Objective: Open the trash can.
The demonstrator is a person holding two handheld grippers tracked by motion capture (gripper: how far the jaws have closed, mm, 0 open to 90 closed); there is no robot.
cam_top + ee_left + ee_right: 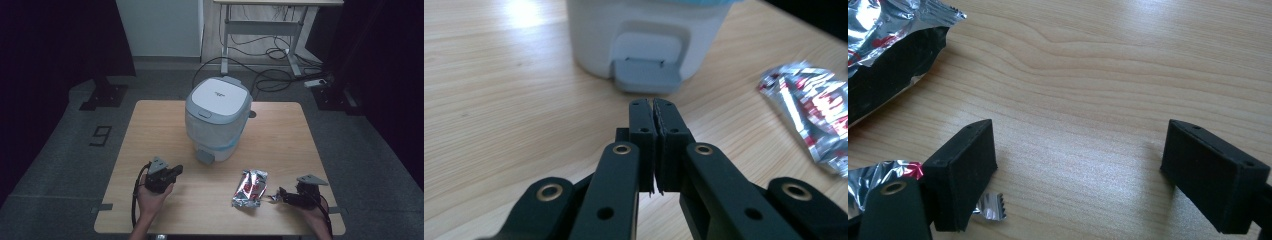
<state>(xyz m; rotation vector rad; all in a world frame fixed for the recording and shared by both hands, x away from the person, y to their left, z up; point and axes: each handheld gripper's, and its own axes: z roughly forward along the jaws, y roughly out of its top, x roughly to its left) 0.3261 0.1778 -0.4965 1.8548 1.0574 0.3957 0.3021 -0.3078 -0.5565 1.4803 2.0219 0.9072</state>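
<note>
The pedal bin [218, 116] stands at the counter's [150, 130] centre toward twelve o'clock, its pedal [647, 75] turned to the person so a tool can press it. The left gripper [176, 171], at seven o'clock, has its fingers [642, 145] pressed together on nothing, likely to form a blunt pusher aimed at that pedal. The foil snack packet [250, 188] lies at five o'clock; the right gripper [278, 196] beside it gapes wide, gripping nothing, a foil scrap [990, 206] by one finger.
</note>
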